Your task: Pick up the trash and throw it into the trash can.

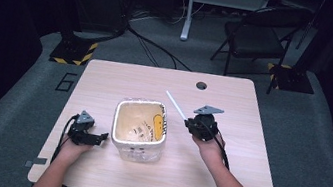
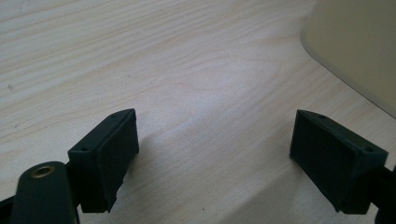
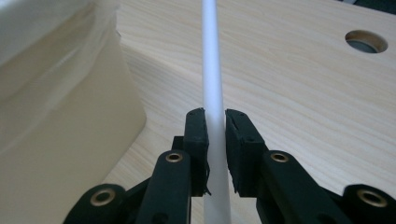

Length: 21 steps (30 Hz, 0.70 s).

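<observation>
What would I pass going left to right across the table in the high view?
Left gripper → bin → white stick → right gripper

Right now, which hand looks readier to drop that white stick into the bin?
The right gripper: its jaws already clamp the white stick right beside the bin. The left gripper is open and holds nothing.
</observation>
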Each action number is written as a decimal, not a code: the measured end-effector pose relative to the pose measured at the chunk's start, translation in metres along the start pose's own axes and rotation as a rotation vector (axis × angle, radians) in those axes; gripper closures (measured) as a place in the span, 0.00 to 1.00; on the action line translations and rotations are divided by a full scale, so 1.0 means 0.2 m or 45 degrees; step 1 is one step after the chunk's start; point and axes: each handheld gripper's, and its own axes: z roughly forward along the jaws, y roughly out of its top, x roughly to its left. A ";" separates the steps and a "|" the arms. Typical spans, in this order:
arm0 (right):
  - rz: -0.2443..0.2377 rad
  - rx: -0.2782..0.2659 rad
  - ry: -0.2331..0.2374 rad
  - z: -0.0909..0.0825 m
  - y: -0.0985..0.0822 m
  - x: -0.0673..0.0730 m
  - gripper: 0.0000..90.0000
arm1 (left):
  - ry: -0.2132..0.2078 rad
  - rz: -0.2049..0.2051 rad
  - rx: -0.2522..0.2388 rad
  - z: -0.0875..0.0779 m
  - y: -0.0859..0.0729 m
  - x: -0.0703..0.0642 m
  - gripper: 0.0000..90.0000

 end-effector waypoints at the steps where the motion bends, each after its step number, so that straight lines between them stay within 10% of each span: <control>1: -0.001 -0.003 0.000 -0.01 0.01 0.00 0.87 | 0.000 0.000 0.000 0.00 0.00 0.00 0.17; 21: -0.097 -0.060 0.101 -0.20 0.17 0.09 0.87 | 0.000 0.001 0.000 0.00 0.00 0.00 0.17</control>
